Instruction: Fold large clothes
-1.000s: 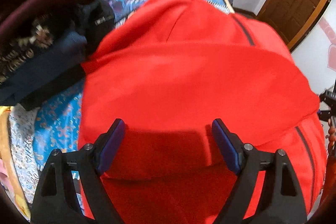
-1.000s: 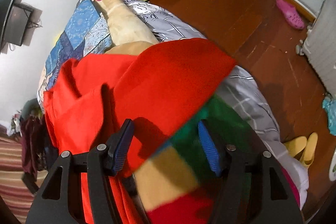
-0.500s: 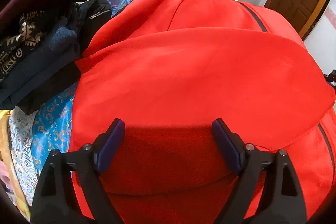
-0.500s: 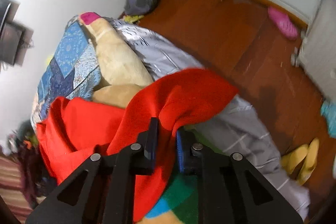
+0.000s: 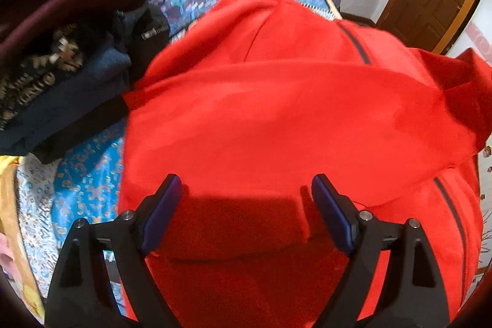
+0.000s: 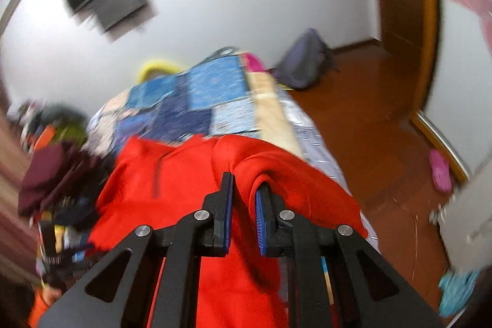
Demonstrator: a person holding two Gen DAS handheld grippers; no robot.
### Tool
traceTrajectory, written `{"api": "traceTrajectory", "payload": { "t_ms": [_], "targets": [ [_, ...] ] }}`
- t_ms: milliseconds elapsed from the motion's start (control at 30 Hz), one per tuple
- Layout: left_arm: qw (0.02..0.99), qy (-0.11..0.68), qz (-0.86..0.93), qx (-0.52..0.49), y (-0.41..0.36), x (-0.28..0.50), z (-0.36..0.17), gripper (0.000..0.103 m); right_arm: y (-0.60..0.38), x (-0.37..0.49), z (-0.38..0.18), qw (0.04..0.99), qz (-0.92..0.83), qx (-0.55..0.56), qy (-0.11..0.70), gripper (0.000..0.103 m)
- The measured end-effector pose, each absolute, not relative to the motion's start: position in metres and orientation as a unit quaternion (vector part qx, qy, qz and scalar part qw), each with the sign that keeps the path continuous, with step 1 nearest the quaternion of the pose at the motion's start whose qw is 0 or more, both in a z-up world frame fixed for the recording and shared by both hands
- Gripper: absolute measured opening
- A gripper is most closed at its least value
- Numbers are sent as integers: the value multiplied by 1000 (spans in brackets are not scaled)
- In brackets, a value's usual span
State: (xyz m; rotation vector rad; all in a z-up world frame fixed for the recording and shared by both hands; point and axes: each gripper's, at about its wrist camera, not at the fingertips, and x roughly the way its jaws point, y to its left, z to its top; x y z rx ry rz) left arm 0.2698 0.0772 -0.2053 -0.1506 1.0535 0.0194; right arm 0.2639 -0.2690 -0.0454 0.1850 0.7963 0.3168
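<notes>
Folding half done: right hand-held gripper (image 6: 243,195) pinching red jacket (image 5: 276,119) edge ahead; left hand-held gripper (image 5: 246,199) spread above it, folds remaining

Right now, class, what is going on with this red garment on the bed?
A person with a gripper in each hand is folding a red jacket on a patchwork bed cover. The right gripper is shut on a fold of the jacket's edge. The left gripper hangs open over it, holding nothing.
</notes>
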Motion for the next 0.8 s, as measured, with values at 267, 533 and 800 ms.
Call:
{"api": "traceTrajectory", "payload": {
  "t_ms": [267, 533, 800],
  "targets": [
    [874, 482, 5, -55, 78, 252, -185, 86, -211, 268, -120, 850, 197, 22, 487, 11],
    [879, 476, 0, -10, 64, 241, -184, 86, -219, 258, -115, 842, 184, 12, 507, 12],
    [886, 464, 0, -17, 61, 243, -176, 86, -256, 246, -84, 870, 150, 96, 460, 49]
  ]
}}
